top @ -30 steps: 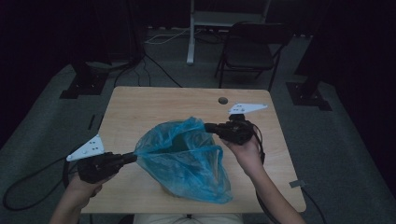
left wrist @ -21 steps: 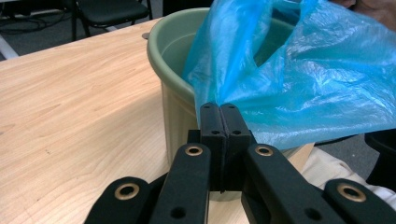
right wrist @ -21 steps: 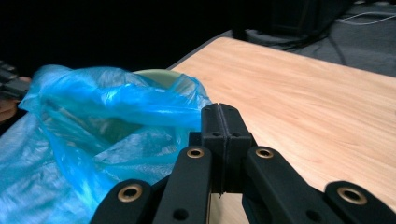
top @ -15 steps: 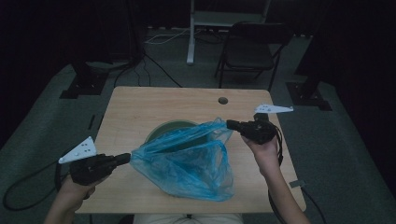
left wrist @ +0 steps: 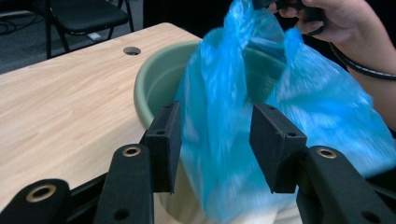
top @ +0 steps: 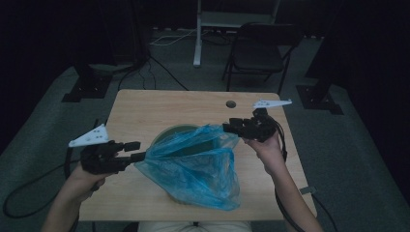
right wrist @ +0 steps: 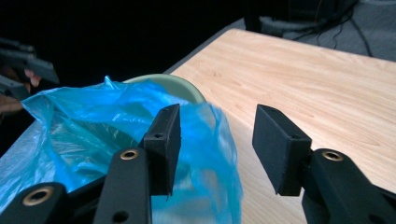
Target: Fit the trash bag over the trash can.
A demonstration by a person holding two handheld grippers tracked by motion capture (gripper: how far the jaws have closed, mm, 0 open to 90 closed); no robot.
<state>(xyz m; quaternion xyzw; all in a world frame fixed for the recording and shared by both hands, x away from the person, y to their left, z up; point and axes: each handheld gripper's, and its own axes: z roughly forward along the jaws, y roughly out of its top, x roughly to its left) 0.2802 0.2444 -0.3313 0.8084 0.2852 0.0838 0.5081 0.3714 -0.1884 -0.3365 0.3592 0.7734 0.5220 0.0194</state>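
Two grippers flank the blue bag (top: 198,166), which is draped over a green bowl (top: 171,131) near the middle of the table (top: 159,104). My left gripper (top: 137,151) sits at the bag's left corner in the high view. In the left gripper view its jaws have just been opening and now stand apart, with blurred bag (left wrist: 243,126) film hanging between them; I see no pad pressing on it. My right gripper (top: 227,128) is at the bag's upper right corner. Its jaws have just been opening too: in the right gripper view they stand parted, the bag (right wrist: 116,140) lies against the inner face of one jaw and reaches partway across the gap, and the other jaw stands clear over bare wood (right wrist: 327,79). The bowl's rim (right wrist: 182,86) peeks out behind the film there. The bag's lower edge hangs toward the near table edge.
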